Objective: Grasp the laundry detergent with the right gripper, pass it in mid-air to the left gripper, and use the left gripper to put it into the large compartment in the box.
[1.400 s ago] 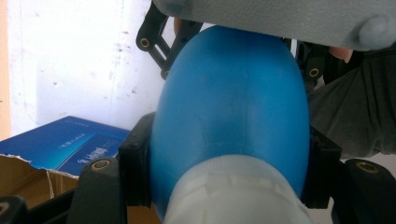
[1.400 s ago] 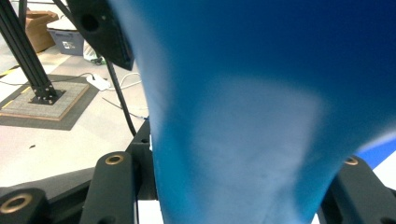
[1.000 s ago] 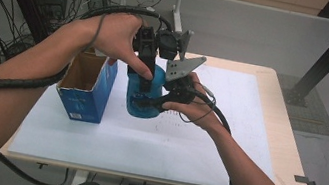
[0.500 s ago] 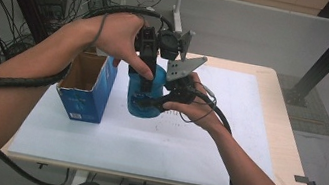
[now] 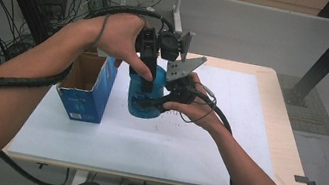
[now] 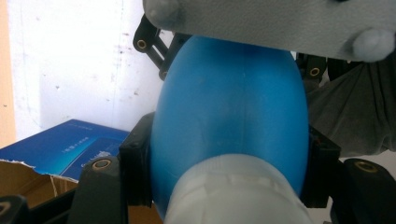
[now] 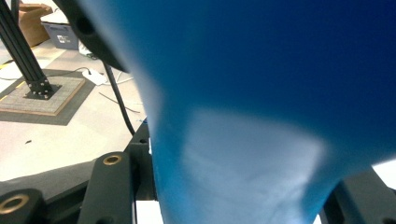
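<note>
Blue plastic makes up the single bottle (image 5: 143, 100), which stands just off the surface's middle, toward its left edge. The left hand-held gripper (image 5: 148, 72) is clamped on it from above near the white cap (image 6: 233, 191), and the right hand-held gripper (image 5: 153, 102) is clamped on its side. One opened blue carton (image 5: 86, 90) sits just beside it, nearer the left edge. The bottle seems already out of the carton; uncapping or setting it down looks left.

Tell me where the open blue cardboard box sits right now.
In the high view the open blue cardboard box stands on the white table at its left side, just left of the blue rubber bulb held by both grippers.
</note>
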Motion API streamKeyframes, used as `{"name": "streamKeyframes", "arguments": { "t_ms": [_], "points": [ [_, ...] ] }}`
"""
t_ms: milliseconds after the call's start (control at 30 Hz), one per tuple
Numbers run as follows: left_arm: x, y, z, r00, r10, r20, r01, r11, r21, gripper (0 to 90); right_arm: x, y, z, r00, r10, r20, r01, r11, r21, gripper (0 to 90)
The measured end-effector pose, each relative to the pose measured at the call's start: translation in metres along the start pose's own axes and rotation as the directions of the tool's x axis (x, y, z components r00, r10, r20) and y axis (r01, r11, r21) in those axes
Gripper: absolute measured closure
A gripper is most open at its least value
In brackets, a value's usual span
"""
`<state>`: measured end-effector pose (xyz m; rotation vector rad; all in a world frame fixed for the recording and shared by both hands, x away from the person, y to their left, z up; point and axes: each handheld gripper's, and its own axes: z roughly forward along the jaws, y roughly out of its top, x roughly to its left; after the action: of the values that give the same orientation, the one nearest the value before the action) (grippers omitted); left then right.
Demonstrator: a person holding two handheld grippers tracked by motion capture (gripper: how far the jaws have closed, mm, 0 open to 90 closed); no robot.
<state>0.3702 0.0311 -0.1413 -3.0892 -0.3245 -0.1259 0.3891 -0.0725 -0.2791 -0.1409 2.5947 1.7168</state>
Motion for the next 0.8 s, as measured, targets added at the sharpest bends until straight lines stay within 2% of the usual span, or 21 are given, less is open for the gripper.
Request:
{"name": "streamKeyframes", "arguments": {
  "t_ms": [800],
  "points": [
    [0.0011, 0.0013, 0.0029, 0.9999, -0.004, 0.014, 0.004, 1.0000, 0.000, 37.4, -0.0002, -0.0017, 0.0009, 1.0000, 0.007, -0.007, -0.007, 1.000, 0.011, 42.3]
  ]
}}
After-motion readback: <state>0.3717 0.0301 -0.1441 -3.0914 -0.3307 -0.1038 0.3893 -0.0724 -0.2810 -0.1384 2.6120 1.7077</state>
